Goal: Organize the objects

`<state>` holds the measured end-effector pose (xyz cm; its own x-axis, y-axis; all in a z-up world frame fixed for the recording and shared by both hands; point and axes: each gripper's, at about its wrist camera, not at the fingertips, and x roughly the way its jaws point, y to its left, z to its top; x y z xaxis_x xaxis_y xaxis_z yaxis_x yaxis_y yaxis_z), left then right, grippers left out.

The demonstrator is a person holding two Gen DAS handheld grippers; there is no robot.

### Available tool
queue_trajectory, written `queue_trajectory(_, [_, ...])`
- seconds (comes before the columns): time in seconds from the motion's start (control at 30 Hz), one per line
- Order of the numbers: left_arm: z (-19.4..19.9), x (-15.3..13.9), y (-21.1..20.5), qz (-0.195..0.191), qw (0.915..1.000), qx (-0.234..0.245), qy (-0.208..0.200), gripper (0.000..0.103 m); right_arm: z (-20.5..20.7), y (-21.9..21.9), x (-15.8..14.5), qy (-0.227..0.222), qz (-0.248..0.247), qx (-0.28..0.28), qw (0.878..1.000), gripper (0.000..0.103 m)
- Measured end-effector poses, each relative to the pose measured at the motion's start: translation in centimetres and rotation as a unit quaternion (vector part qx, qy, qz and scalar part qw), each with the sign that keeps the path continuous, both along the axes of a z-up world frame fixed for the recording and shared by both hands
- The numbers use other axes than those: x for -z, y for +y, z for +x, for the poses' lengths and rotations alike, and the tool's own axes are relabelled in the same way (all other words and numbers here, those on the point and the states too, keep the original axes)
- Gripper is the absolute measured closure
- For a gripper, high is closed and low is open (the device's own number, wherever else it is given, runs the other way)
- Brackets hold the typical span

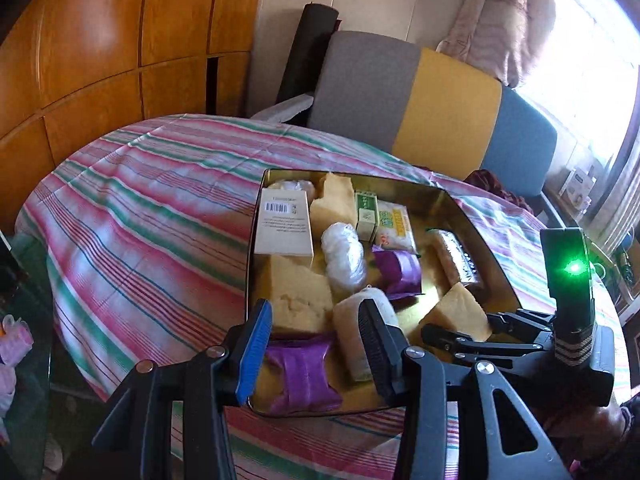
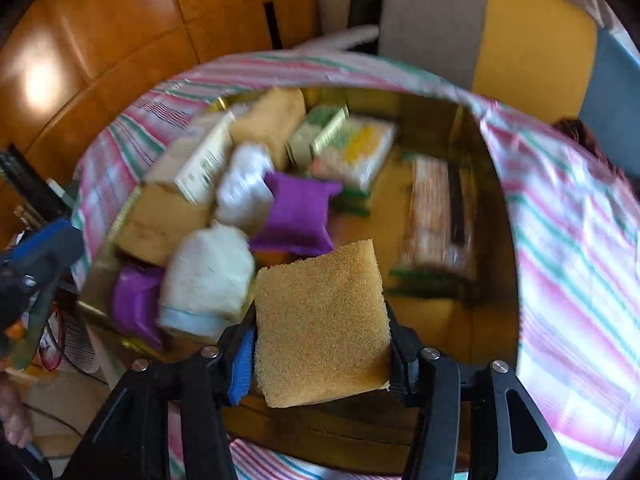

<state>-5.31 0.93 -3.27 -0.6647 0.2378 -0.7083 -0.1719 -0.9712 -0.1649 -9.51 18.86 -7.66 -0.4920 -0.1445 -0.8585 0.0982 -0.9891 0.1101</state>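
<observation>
A yellow sponge block [image 2: 322, 322] is gripped between the right gripper [image 2: 320, 354] fingers above the gold tin [image 1: 476, 224], likely for stowing there; the left gripper [image 1: 316, 344] is held narrowly open, empty

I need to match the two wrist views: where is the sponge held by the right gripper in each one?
Left wrist: sponge low right inside the tin, ahead of the right gripper.
Right wrist: sponge bottom centre, between the fingers.
Shared landmark: green box near the tin's far wall.
</observation>
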Motion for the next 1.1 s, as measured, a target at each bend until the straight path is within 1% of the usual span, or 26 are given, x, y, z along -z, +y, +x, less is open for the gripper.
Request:
queue_trajectory(0.07, [0.0, 0.3, 0.2, -0.01, 0.9999, -0.003, -0.001, 0.058, 0.0, 0.3, 0.7, -0.006, -0.009, 0.008, 1.0, 0.041])
queue_trajectory(0.1, [0.1, 0.4, 0.3, -0.014, 0.9999, -0.004, -0.003, 0.057, 0.1, 0.3, 0.8, -0.002, -0.014, 0.008, 1.0, 0.038])
queue_trajectory(0.17, [0.2, 0.5, 0.5, -0.024, 0.9997, -0.007, -0.001, 0.056, 0.5, 0.3, 0.8, 0.003, -0.019, 0.007, 1.0, 0.036])
queue_trajectory(0.2, [0.3, 0.4, 0.6, -0.029, 0.9995, -0.01, 0.002, 0.056, 0.6, 0.3, 0.8, 0.003, -0.03, 0.007, 1.0, 0.033])
queue_trajectory(0.27, [0.6, 0.1, 0.6, -0.032, 0.9993, -0.015, 0.008, 0.056, 0.8, 0.8, 0.6, 0.006, -0.038, 0.008, 0.999, 0.031])
queue_trajectory(0.33, [0.7, -0.2, 0.6, -0.039, 0.9989, -0.022, 0.016, 0.051, 1.5, 0.9, 0.0, 0.017, -0.038, 0.009, 0.999, 0.028])
queue_trajectory(0.4, [1.1, -0.7, 0.6, -0.043, 0.9984, -0.027, 0.026, 0.048, 2.1, 0.8, -0.9, 0.03, -0.039, 0.013, 0.999, 0.026])
queue_trajectory(0.43, [1.3, -1.0, 0.6, -0.043, 0.9982, -0.029, 0.03, 0.045, 2.4, 0.8, -1.3, 0.039, -0.034, 0.016, 0.999, 0.022])
queue_trajectory(0.53, [1.9, -1.8, 0.6, -0.045, 0.9973, -0.036, 0.046, 0.04, 3.4, 0.6, -2.6, 0.066, -0.023, 0.023, 0.997, 0.018])
queue_trajectory(0.6, [2.3, -2.3, 0.6, -0.046, 0.9969, -0.038, 0.052, 0.039, 4.1, 0.7, -3.4, 0.081, -0.012, 0.031, 0.996, 0.016])
queue_trajectory(0.67, [2.7, -2.7, 0.6, -0.047, 0.9964, -0.04, 0.057, 0.037, 4.9, 0.7, -4.4, 0.098, -0.002, 0.041, 0.994, 0.014])
queue_trajectory(0.73, [3.1, -3.1, 0.7, -0.049, 0.996, -0.044, 0.061, 0.033, 5.8, 0.9, -5.0, 0.109, 0.009, 0.059, 0.992, 0.01])
queue_trajectory(0.87, [3.8, -3.4, 1.3, -0.059, 0.9952, -0.045, 0.064, 0.029, 7.1, 1.2, -5.9, 0.13, 0.031, 0.092, 0.987, 0.009])
queue_trajectory(0.9, [4.0, -3.4, 1.5, -0.066, 0.9945, -0.049, 0.064, 0.026, 7.4, 1.4, -6.1, 0.132, 0.034, 0.1, 0.986, 0.009])
queue_trajectory(0.93, [4.1, -3.3, 1.7, -0.072, 0.9942, -0.051, 0.062, 0.024, 7.7, 1.6, -6.3, 0.134, 0.036, 0.109, 0.984, 0.009])
queue_trajectory(1.1, [4.7, -2.5, 2.3, -0.081, 0.9947, -0.051, 0.038, 0.024, 8.7, 2.4, -6.8, 0.141, 0.046, 0.139, 0.979, 0.009])
